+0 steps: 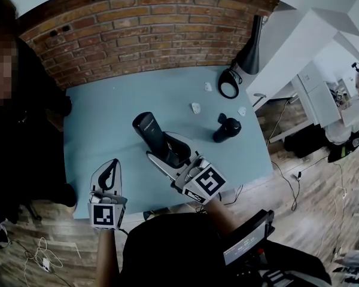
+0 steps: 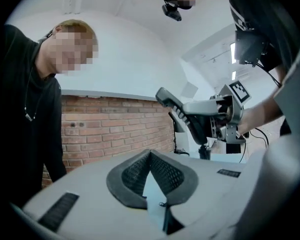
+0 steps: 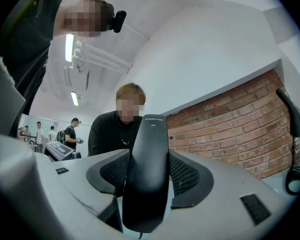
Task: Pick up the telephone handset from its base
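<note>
Clamped between the pads of the right gripper [image 1: 172,147] we find the handset [image 3: 149,164]. Its long axis runs along the jaws. Its far end projects past the fingertips, points away from the gripper and tilts upward, clear of the table [image 1: 102,112]. We read the jaws as parted only by the handset's width. We locate the base [image 1: 227,128] on the table to this gripper's right, apart from the handset. At its left, the left gripper [image 1: 110,171] has its jaws meeting tip to tip, holding nothing.
</note>
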`<act>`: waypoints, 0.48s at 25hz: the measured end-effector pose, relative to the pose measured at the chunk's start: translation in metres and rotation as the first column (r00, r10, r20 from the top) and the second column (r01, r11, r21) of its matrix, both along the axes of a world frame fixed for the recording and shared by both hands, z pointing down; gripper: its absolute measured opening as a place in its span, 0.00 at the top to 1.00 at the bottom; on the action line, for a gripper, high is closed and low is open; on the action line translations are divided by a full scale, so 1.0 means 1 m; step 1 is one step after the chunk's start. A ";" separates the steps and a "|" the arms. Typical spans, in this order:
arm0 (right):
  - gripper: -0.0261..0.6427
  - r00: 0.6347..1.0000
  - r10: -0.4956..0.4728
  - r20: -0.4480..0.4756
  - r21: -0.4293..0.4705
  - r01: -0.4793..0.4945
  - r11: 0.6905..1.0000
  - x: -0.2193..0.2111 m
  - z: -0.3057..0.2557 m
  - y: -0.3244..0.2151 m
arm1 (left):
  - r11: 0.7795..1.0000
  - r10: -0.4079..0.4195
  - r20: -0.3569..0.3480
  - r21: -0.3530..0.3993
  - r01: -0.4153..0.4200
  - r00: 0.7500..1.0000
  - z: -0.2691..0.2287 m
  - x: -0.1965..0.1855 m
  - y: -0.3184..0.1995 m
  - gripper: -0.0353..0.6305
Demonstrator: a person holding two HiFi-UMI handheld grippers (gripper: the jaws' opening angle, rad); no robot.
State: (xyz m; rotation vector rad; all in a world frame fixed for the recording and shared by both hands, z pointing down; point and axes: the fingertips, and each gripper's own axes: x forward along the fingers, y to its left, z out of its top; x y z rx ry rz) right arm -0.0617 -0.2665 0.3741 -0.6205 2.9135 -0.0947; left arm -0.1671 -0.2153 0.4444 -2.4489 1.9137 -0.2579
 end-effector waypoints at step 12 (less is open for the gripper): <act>0.60 0.997 0.028 -0.072 -0.054 -0.032 0.998 0.007 0.042 0.000 | 0.998 0.059 0.032 0.023 -0.060 0.998 0.004 0.021 -0.001 0.93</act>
